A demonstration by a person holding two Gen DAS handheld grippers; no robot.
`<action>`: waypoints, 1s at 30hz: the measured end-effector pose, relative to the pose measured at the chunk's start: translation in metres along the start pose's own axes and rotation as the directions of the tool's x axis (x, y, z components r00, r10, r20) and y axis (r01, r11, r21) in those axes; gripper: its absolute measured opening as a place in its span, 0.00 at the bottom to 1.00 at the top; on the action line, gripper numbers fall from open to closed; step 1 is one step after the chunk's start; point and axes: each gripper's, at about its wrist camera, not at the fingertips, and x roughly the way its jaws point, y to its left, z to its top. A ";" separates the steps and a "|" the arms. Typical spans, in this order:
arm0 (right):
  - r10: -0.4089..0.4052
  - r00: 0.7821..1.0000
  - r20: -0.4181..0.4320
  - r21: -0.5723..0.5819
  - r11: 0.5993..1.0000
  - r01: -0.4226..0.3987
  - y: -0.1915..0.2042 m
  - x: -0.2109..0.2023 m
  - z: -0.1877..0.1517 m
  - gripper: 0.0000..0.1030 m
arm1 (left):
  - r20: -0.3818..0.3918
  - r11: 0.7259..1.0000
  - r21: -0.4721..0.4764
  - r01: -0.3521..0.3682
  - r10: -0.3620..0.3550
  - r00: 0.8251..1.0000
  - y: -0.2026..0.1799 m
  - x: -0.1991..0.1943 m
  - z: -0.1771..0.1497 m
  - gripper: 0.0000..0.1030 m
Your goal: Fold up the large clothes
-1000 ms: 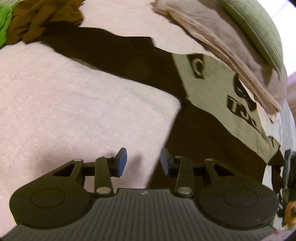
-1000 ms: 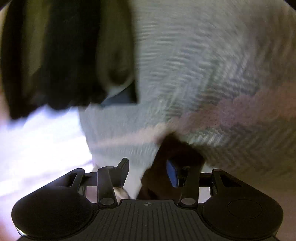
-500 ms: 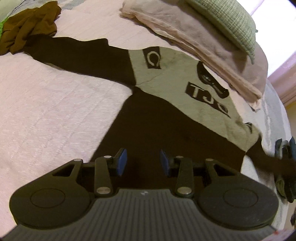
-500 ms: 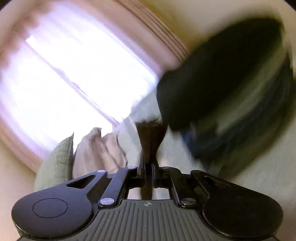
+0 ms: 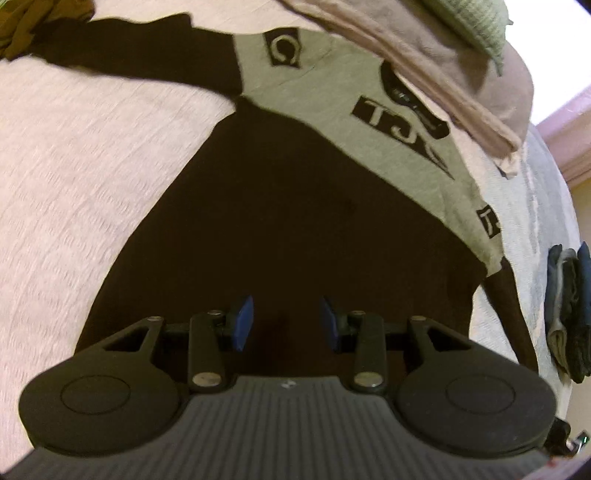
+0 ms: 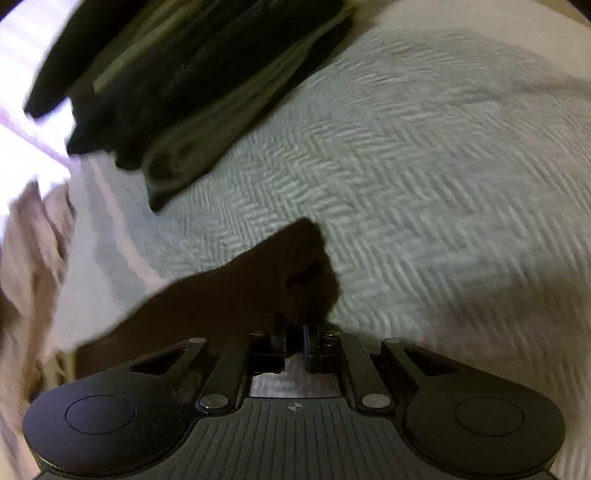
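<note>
A large dark brown sweater (image 5: 295,221) with a grey lettered chest panel (image 5: 332,92) lies spread flat on the bed. My left gripper (image 5: 286,325) hovers over the sweater's dark lower body, open, with nothing between its blue pads (image 5: 243,323). In the right wrist view the sweater's dark sleeve (image 6: 240,288) runs from the left up into my right gripper (image 6: 297,339). Its jaws stand almost together with the sleeve end between them, and they are opening slightly. Motion blur hides the finer detail there.
The bed has a pale textured bedspread (image 6: 406,166). A folded stack of dark clothes (image 6: 184,81) lies beyond the right gripper and shows as the same stack (image 5: 569,314) at the sweater's right. Beige pillows (image 5: 424,48) and a green cushion (image 5: 472,18) lie behind. A crumpled brown garment (image 5: 37,22) sits far left.
The left gripper slid from over bare bedspread to over the sweater's dark body, still open. The right gripper closed on the dark sleeve and swung from facing the window down to the bed.
</note>
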 end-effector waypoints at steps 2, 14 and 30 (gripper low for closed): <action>-0.026 1.000 -0.007 0.008 1.000 0.026 0.006 -0.010 0.003 0.28 | 0.001 1.000 0.001 -0.002 0.002 1.000 0.003 -0.004 -0.001 0.35; 0.106 0.994 -0.031 -0.495 0.862 -0.108 0.119 -0.001 0.024 0.40 | 0.015 0.999 -0.001 -0.036 0.036 0.999 0.023 -0.007 0.001 0.37; 0.260 0.794 -0.549 -0.564 0.586 -0.582 0.390 0.231 -0.093 0.40 | 0.118 0.999 -0.013 -0.035 0.036 0.992 0.063 0.024 0.102 0.38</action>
